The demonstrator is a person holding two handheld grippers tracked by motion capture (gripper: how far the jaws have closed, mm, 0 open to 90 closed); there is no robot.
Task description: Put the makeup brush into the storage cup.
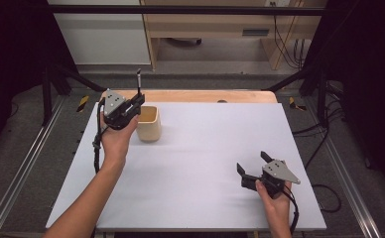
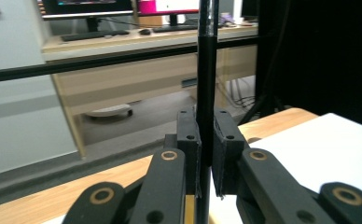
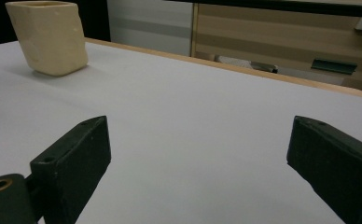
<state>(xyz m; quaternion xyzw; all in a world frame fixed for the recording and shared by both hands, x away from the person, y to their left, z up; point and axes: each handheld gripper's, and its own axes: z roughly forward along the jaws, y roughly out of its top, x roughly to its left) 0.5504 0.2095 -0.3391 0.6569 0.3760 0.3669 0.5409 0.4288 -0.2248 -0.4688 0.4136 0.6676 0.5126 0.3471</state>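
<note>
A cream square cup (image 1: 149, 123) stands on the white table (image 1: 200, 158) at the back left; it is also in the right gripper view (image 3: 48, 37) at the top left. My left gripper (image 1: 137, 102) is raised just left of the cup's rim and is shut on a thin black pen (image 1: 139, 83) that stands upright. In the left gripper view the pen (image 2: 206, 74) runs straight up between the two pads (image 2: 189, 135). My right gripper (image 1: 252, 161) rests low at the front right, jaws wide open with nothing between them, far from the cup.
A wooden strip (image 1: 190, 95) edges the table's far side. Beyond it stand a desk (image 1: 215, 25) with cables and dark frame bars (image 1: 180, 10). The white surface between the cup and the right gripper is bare.
</note>
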